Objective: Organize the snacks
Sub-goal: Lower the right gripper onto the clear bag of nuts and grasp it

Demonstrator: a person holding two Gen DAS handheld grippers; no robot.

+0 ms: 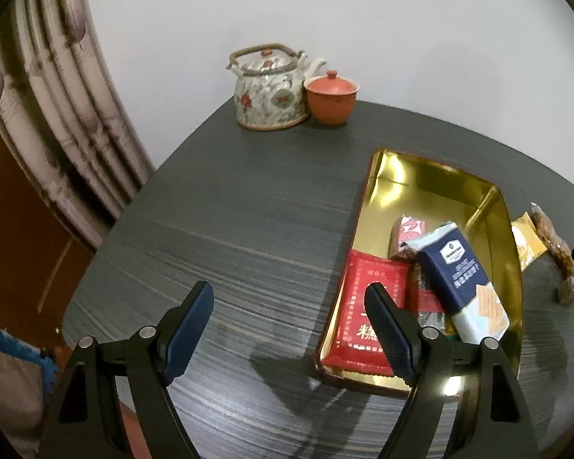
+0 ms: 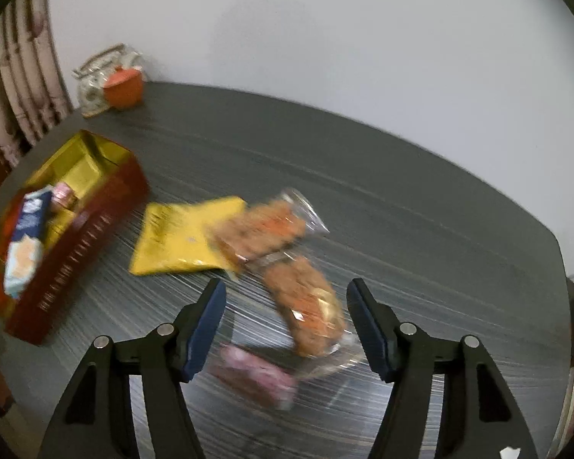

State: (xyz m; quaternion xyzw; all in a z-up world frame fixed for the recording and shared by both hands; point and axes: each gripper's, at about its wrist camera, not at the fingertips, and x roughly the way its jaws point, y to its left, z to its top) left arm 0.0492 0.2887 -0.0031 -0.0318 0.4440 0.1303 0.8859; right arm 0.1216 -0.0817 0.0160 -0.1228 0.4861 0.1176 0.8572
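Dark grey wood-grain counter (image 1: 229, 229) is carrying a gold-lined rectangular tin (image 1: 432, 176); both hand-held grippers, left (image 1: 287, 329) and right (image 2: 287, 329), are hovering released, grasping nothing

Home room, floral teapot (image 1: 269, 88), lidded clay cup (image 1: 331, 95), patterned curtain (image 1: 53, 95), dark table (image 1: 229, 206)

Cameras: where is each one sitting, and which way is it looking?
Left wrist: on the left gripper, looking down at the table and gold tin; own open fingers show.
Right wrist: on the right gripper, above loose snack packets; own open fingers show.
Shared: tin, teapot, orange cup.
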